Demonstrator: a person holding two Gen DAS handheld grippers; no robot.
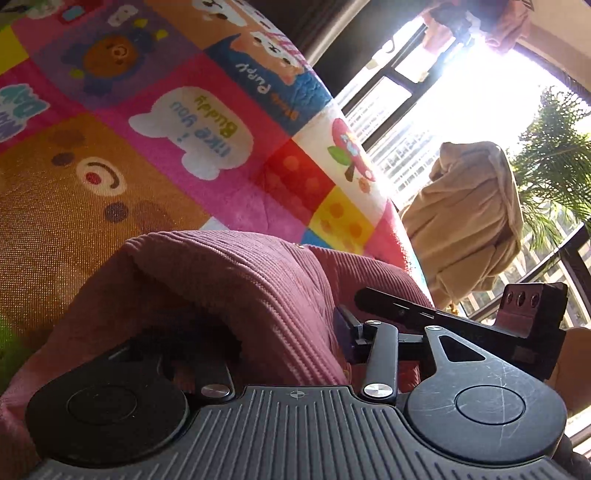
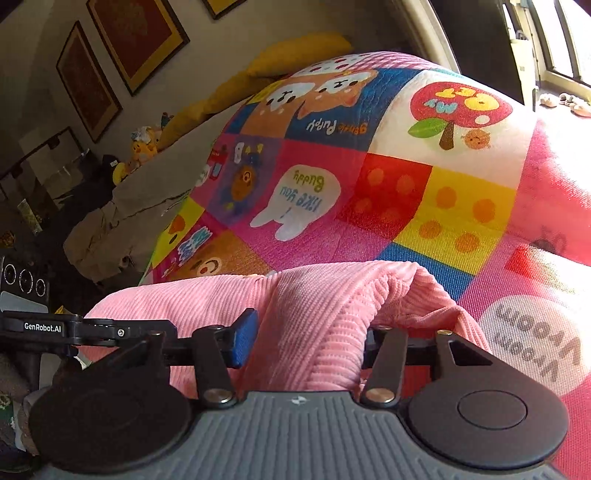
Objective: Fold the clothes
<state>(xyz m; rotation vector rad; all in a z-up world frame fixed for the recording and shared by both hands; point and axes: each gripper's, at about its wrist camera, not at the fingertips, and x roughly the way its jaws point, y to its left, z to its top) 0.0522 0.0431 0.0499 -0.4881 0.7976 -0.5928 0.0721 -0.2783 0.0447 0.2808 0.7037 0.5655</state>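
Observation:
A pink ribbed corduroy garment (image 1: 236, 280) lies bunched on a bright patchwork cartoon blanket (image 1: 155, 122). My left gripper (image 1: 288, 332) is shut on a fold of the garment; the cloth drapes over its left finger and hides it, while the right blue pad (image 1: 341, 332) presses into the fabric. In the right wrist view the same pink garment (image 2: 325, 310) fills the space between the fingers, and my right gripper (image 2: 306, 343) is shut on it; its left blue pad (image 2: 243, 338) shows and the right one is buried in cloth. The other gripper (image 1: 524, 314) shows at right, close by.
The blanket (image 2: 388, 177) covers a bed. A beige cloth (image 1: 469, 218) hangs by a bright window with a palm plant (image 1: 554, 155). In the right wrist view, yellow pillows (image 2: 295, 55), stuffed toys (image 2: 144, 147), framed pictures (image 2: 136, 33) and a rumpled beige sheet (image 2: 110, 229) lie to the left.

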